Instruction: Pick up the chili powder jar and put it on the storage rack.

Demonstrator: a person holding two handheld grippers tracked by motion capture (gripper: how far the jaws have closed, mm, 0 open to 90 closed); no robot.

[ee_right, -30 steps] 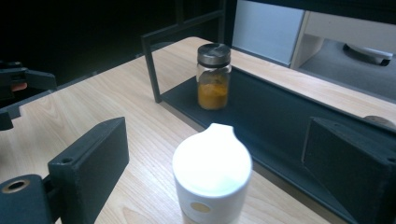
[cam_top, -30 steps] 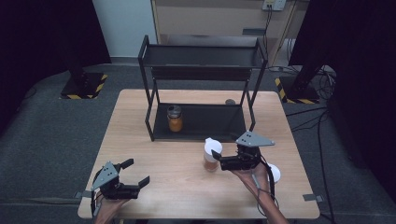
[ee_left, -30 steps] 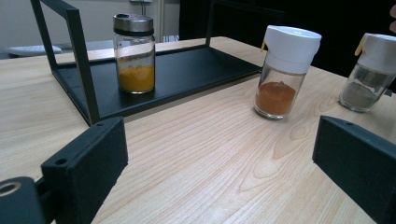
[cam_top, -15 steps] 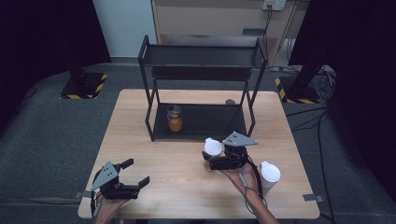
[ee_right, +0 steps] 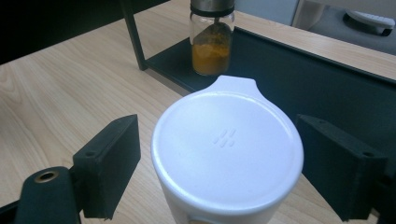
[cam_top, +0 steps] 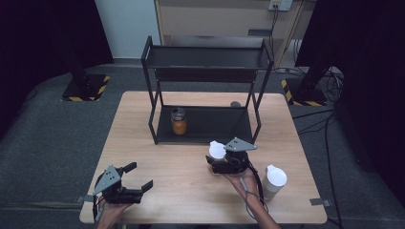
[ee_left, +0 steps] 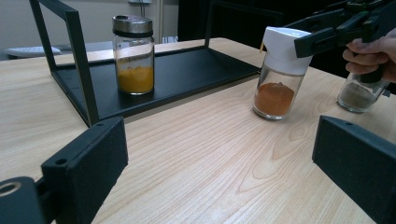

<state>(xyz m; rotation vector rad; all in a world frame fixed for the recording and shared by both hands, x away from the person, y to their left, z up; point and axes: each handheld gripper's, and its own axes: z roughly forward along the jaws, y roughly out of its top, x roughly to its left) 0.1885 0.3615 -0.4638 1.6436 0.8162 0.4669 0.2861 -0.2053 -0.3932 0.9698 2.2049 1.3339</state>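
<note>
High view: the right gripper [cam_top: 216, 161] straddles the white-capped jar [cam_top: 216, 151] before the rack [cam_top: 205, 125], mid-worktop; the left gripper [cam_top: 142, 177] gapes empty near the front-left corner. Right gripper view: its fingers [ee_right: 112, 161] have just been closing, flanking the cap [ee_right: 227, 148] without touching.

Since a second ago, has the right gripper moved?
Yes. In the high view the right gripper has shifted left and toward the table's near edge, away from the rack; its jaws have just been closing around the white-capped jar.
</note>
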